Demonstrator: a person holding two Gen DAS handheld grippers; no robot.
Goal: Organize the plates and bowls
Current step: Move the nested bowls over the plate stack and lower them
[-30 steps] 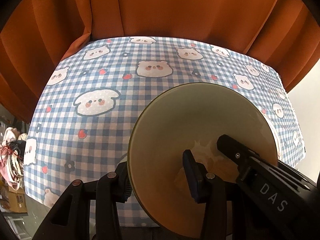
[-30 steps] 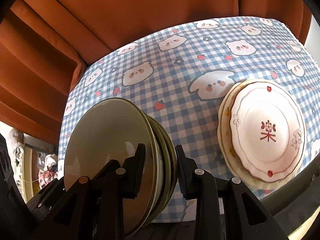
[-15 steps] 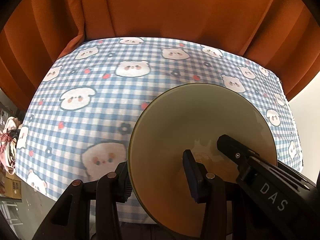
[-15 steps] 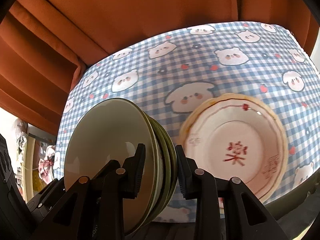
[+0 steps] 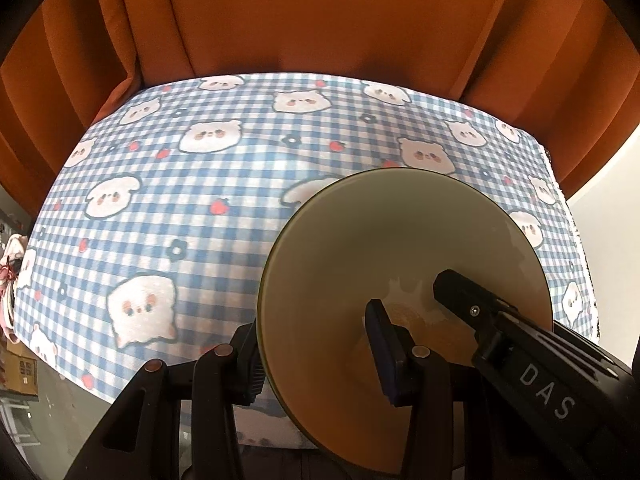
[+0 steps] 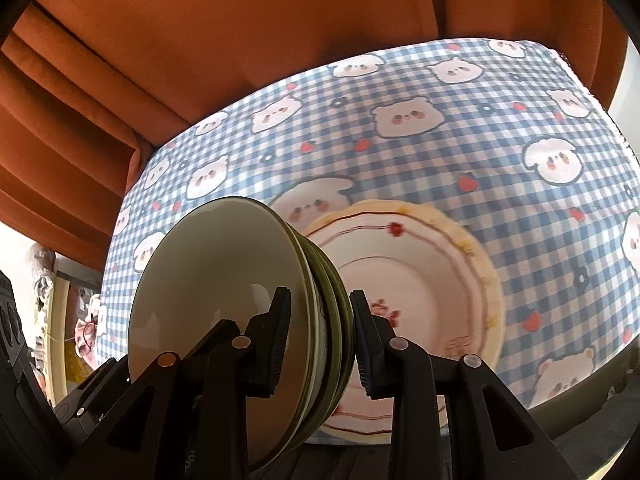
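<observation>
A stack of green bowls [image 5: 360,264] is held on edge between both grippers, above the checked tablecloth [image 5: 180,208]. My left gripper [image 5: 316,356] is shut on the stack's rim, one finger inside the top bowl, one outside. My right gripper [image 6: 320,338] is shut on the same stack [image 6: 224,288] from the other side; its black finger [image 5: 472,304] shows inside the bowl in the left wrist view. A stack of white plates with red trim [image 6: 420,280] lies on the cloth just right of and behind the bowls.
Orange curtains [image 5: 320,20] hang behind the table. The table's front edge [image 5: 80,384] and left edge drop to a floor with clutter [image 5: 12,280]. The cloth's right edge [image 6: 600,92] meets a pale wall.
Both grippers have carried the bowl stack rightward across the table. The plate stack has shifted from the right of the right wrist view toward its centre, behind the bowls.
</observation>
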